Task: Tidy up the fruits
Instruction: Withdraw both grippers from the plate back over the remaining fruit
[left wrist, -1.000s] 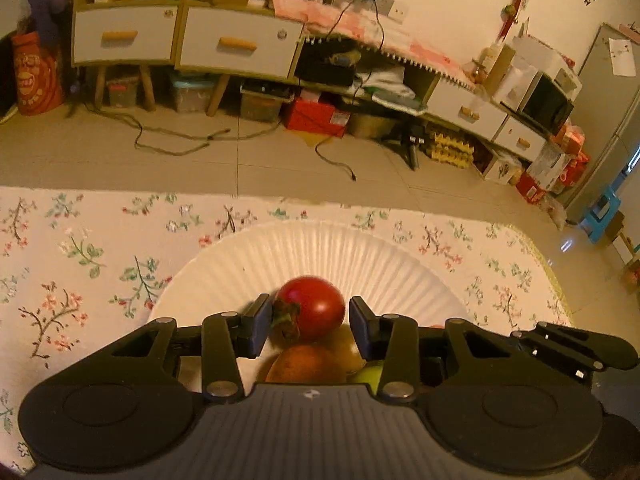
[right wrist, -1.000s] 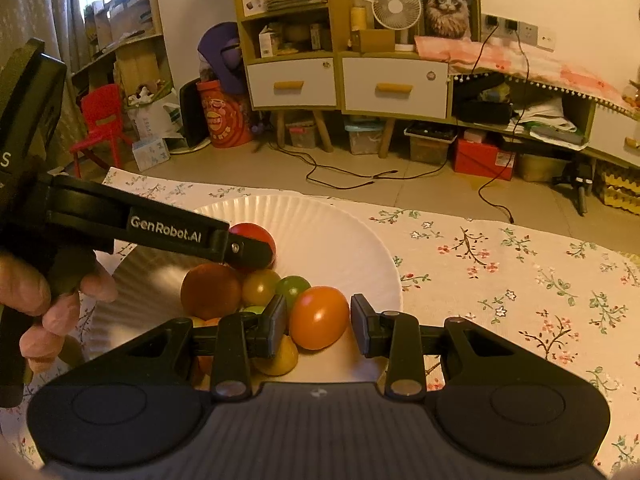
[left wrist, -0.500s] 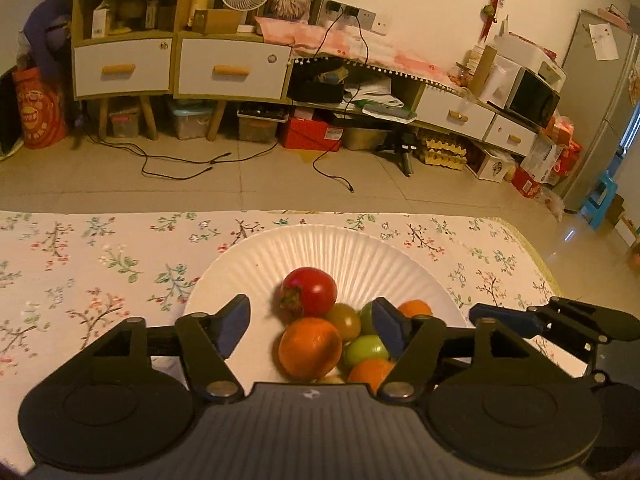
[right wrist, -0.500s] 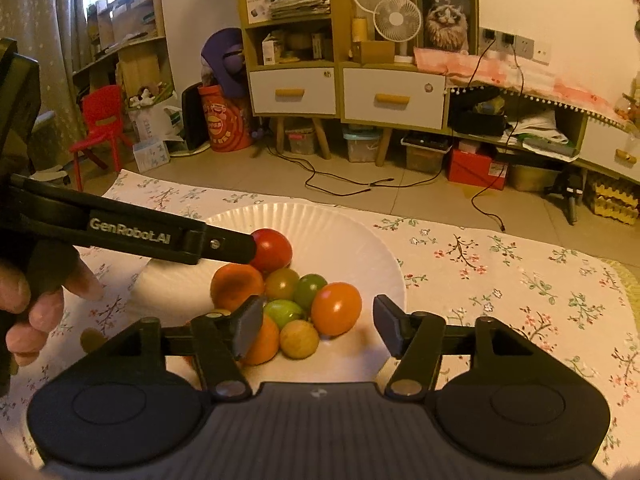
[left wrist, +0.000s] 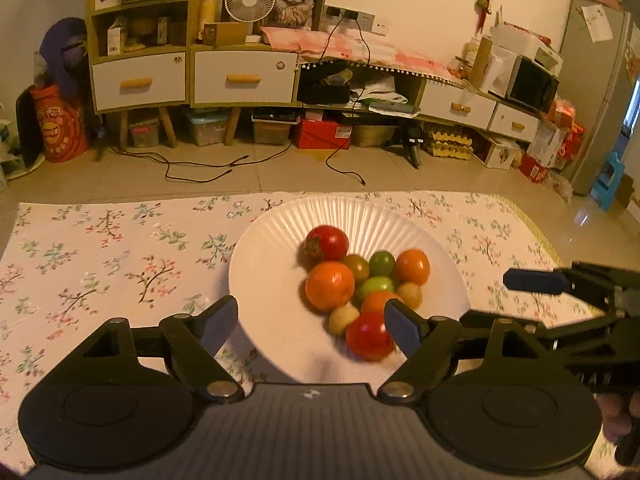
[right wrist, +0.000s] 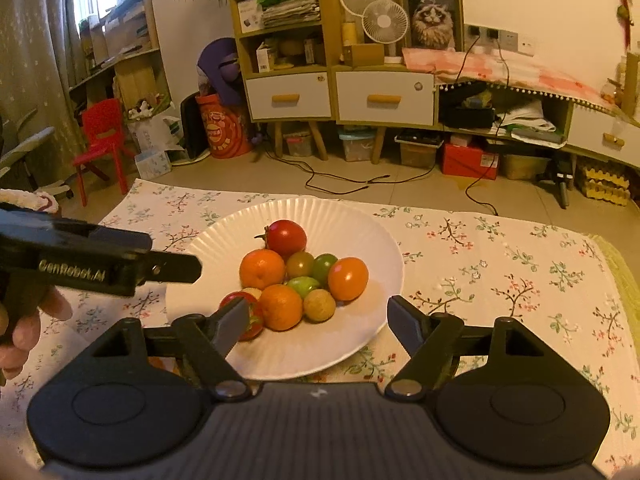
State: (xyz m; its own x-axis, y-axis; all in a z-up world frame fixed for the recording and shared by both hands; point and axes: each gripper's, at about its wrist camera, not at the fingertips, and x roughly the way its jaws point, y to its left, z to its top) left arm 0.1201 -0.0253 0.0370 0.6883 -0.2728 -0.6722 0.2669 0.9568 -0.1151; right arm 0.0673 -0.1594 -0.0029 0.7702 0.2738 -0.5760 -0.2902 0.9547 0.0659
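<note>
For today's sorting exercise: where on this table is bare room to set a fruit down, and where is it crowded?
Free: the floral tablecloth left of the white plate, and the cloth to its right. The plate's far fluted rim is bare too. Crowded: the fruit pile at the plate's middle and near side.

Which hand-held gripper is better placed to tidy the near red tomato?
Probably left: the left hand-held gripper has the near red tomato beside its right finger, jaws opening and empty. The right hand-held gripper faces the orange fruit instead.

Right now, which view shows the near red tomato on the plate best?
The left wrist view: the near red tomato shows almost whole, though blurred, only its right edge clipped by a finger. In the right wrist view the same tomato is half hidden behind the right hand-held gripper's finger.
</note>
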